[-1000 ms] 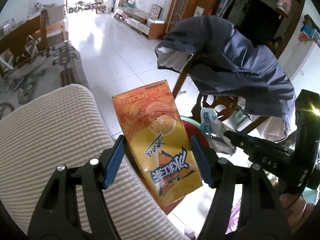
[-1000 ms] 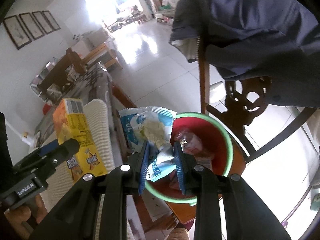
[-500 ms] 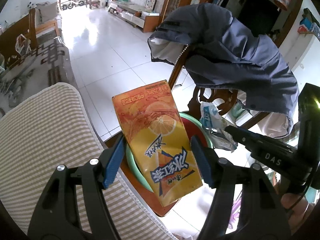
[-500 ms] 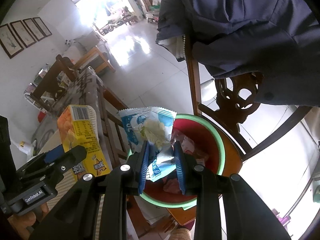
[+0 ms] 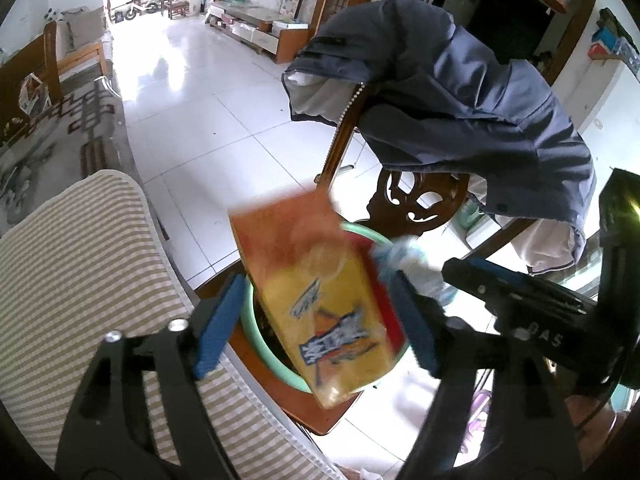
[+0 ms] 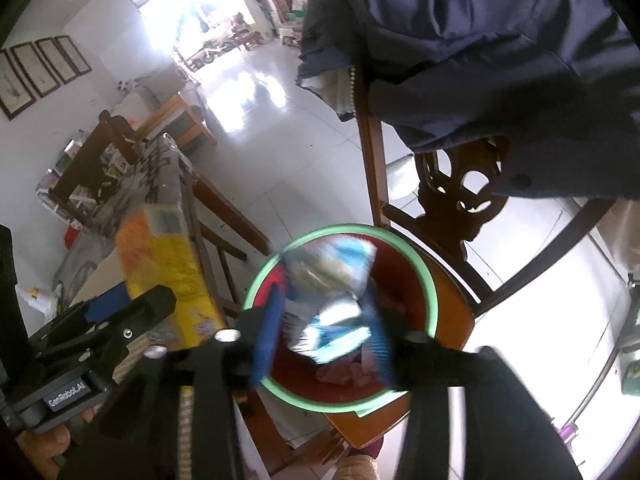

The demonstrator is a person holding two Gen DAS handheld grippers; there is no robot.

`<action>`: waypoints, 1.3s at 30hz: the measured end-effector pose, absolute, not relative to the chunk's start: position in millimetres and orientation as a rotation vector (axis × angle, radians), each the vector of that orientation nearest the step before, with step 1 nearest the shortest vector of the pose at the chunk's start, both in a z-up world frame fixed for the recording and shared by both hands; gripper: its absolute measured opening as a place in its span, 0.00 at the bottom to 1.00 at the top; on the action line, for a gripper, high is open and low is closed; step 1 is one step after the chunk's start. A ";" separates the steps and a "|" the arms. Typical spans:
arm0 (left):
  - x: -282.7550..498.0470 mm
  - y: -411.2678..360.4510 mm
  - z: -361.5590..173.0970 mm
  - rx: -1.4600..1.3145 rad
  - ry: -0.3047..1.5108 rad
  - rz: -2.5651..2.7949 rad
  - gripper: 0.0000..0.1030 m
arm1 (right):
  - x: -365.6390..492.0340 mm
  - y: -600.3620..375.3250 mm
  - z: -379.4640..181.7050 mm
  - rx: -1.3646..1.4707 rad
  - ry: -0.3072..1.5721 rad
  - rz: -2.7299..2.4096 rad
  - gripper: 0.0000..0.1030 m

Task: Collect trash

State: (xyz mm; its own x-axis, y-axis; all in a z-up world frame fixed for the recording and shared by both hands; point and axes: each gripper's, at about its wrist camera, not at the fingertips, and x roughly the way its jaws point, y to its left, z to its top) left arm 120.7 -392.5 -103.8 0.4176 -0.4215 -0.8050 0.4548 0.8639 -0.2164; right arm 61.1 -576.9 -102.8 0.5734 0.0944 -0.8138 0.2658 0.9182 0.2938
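A bright tiled room holds one carved wooden chair (image 5: 416, 204) with one blue jacket (image 5: 448, 96) draped over its back, and one striped cushion (image 5: 80, 280) at the near left. On the chair seat sits one red bin (image 6: 400, 268) with a pale green rim, some crumpled scraps already inside. There are two grippers and two pieces of trash. The left gripper (image 5: 316, 320) has its blue pads spread wide, and one orange carton (image 5: 320, 300), blurred, lies between them above the bin's left edge; whether either pad touches it cannot be told. The right gripper (image 6: 324, 328) hangs directly over the bin mouth with its fingers parted, and one blue-and-white wrapper (image 6: 332, 280), also blurred, sits between them just above the red interior; contact with the pads cannot be told. The white floor tiles (image 5: 192, 120) shine with daylight from a doorway at the far end, and four framed pictures (image 6: 40, 72) hang on the left wall.
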 end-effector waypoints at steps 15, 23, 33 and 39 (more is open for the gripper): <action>107.2 -356.4 -76.0 0.031 0.896 -0.522 0.86 | 54.5 -552.1 -97.7 0.399 0.949 -0.115 0.64; 97.2 -282.4 -51.1 -0.015 0.817 -0.438 0.88 | 50.5 -494.0 -85.4 0.365 0.916 -0.076 0.75; 71.9 -182.6 -26.4 -0.019 0.719 -0.388 0.91 | 41.0 -400.4 -73.2 0.348 0.881 -0.041 0.93; 55.9 -125.8 -21.0 -0.008 0.696 -0.353 0.92 | 36.1 -340.2 -69.0 0.322 0.863 -0.019 0.93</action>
State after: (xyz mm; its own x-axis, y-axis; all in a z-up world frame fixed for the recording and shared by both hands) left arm 55.9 -125.8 -21.0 0.7103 -0.3211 -0.6264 0.3159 0.9407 -0.1239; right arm 36.1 -340.2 -69.0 0.6531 0.1132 -0.7488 0.1454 0.9516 0.2708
